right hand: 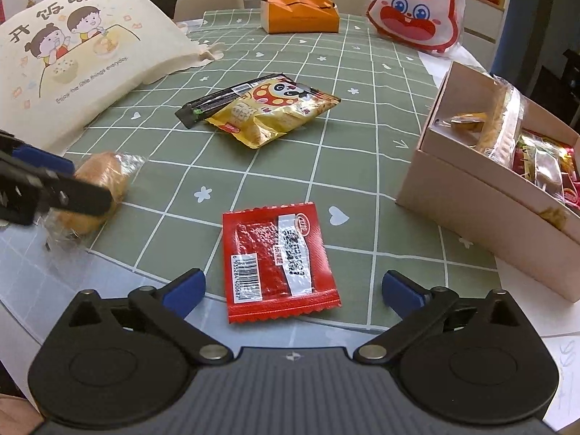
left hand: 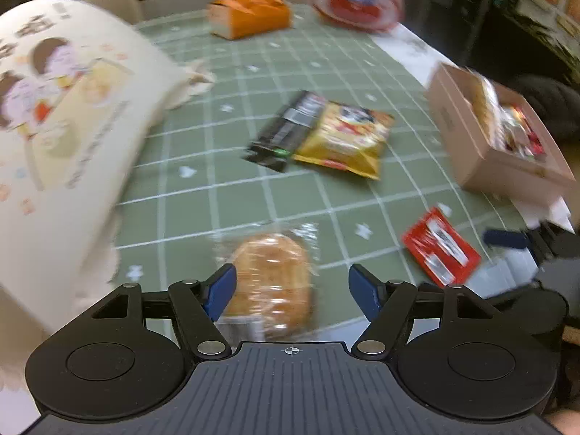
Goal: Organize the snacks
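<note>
My left gripper is open, its jaws straddling a clear-wrapped bread bun on the green checked tablecloth. From the right wrist view the left gripper sits over the bun. My right gripper is open and empty, just short of a red snack packet, also seen in the left wrist view. A yellow snack bag lies on a black packet mid-table. A cardboard box with several snacks stands at the right.
A large cream cartoon-printed bag lies at the left. An orange box and a red-and-white rabbit-face bag stand at the far end, with chairs behind. The table edge runs near the grippers.
</note>
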`<action>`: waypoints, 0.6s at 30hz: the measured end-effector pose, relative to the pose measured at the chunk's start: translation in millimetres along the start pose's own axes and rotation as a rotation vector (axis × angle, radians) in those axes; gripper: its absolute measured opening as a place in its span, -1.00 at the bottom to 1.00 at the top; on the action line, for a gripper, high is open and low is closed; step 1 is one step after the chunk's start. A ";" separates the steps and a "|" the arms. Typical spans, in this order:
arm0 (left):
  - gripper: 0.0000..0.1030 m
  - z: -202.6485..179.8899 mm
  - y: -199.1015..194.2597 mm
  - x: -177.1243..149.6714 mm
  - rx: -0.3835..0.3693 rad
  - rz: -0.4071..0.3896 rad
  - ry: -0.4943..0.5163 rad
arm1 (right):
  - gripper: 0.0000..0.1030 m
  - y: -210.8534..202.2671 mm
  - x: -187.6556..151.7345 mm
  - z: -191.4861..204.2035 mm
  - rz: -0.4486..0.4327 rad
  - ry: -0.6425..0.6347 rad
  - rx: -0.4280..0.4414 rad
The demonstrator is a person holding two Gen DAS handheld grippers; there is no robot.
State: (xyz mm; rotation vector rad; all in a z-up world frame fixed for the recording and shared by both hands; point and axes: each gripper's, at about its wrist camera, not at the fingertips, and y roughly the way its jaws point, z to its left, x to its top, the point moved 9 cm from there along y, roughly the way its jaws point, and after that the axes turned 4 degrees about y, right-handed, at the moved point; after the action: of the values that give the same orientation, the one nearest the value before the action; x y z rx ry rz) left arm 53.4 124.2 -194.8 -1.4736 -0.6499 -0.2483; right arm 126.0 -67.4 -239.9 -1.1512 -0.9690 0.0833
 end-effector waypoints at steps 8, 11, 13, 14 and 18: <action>0.47 11.3 26.4 -6.6 0.031 0.078 -0.030 | 1.00 0.2 -0.5 -0.2 -0.013 -0.003 0.008; 0.49 18.8 36.8 -11.4 0.002 0.120 -0.100 | 1.00 0.2 -0.6 -0.4 -0.014 -0.004 0.009; 0.50 22.3 36.8 -11.5 -0.016 0.110 -0.131 | 1.00 0.1 -1.1 -0.6 -0.016 -0.006 0.013; 0.50 23.8 36.8 -10.9 -0.020 0.111 -0.132 | 1.00 -0.1 -1.2 -0.5 -0.016 -0.008 0.013; 0.43 25.8 35.7 -10.5 -0.047 0.105 -0.145 | 0.97 0.7 1.9 -0.3 0.018 -0.012 0.026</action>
State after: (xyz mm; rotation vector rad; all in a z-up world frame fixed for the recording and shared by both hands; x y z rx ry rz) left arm 57.4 150.7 -231.3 -1.5762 -0.6848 -0.0765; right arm 127.7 -66.3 -239.3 -1.1369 -0.9663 0.1167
